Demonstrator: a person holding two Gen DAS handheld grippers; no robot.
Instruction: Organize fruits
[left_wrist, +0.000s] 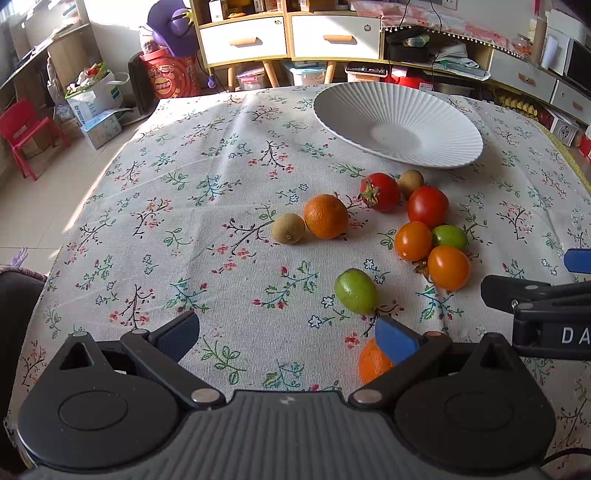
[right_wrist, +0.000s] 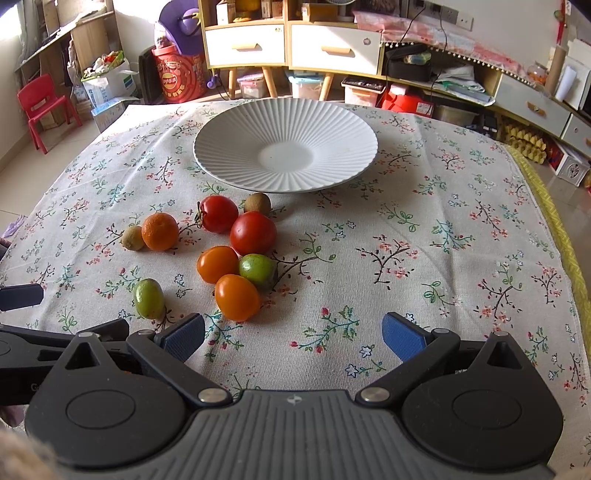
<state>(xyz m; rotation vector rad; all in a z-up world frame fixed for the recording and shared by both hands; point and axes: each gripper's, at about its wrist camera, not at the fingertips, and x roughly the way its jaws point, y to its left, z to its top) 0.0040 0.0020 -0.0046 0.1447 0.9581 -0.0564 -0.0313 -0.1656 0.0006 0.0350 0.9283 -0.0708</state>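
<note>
I've got both grippers spread wide, holding nothing: left gripper (left_wrist: 288, 338), right gripper (right_wrist: 293, 338). Fruit cluster (right_wrist: 236, 254) sits on the floral cloth (right_wrist: 424, 258) just in front of the white plate (right_wrist: 286, 147). Only the left cam shows an orange (left_wrist: 371, 363) tucked behind its right fingertip; right cam doesn't catch it.

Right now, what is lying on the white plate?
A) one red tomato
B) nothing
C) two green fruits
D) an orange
B: the white plate is bare in both views, and all the visible fruits, such as the red tomato, lie on the tablecloth in front of it.
</note>
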